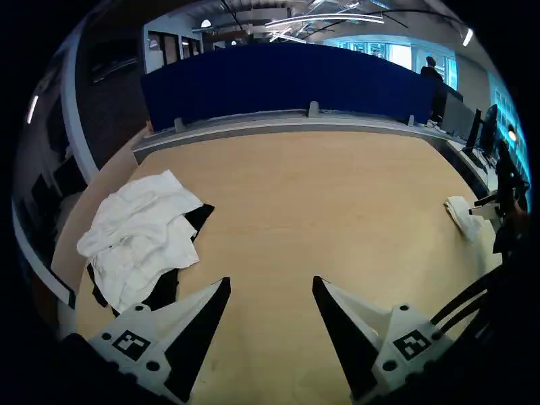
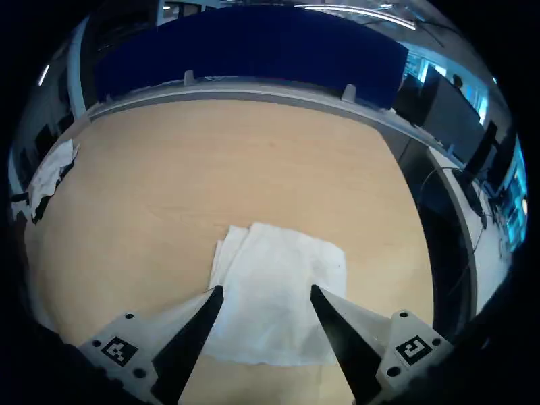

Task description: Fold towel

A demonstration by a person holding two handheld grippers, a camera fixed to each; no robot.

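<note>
We hold the right tool (image 2: 265, 289) low over a folded towel (image 2: 283, 260), its two fingers spread apart, with their tips over the cloth's near half. We cannot tell whether they touch it. The towel lies flat on the worktop (image 2: 202, 169), close to the near edge and towards the right-hand side. It looks nearly square, so we cannot name a long axis. Its near hem runs across the line of the fingers, and layered edges show along its left side.

The left tool (image 1: 271, 280) is spread too, pinching nothing, and hangs over bare wood, pointing at the far edge. A heap of white towels (image 1: 142, 233) lies ahead and to its left, by the worktop's left edge, rumpled over a black cloth (image 1: 165, 290).

We judge this towel folded, or nearly so. If another fold is wanted, the right tool is nearer and need only drop onto a hem. If a fresh towel is next, the left tool is nearer the heap and must swing left.
</note>
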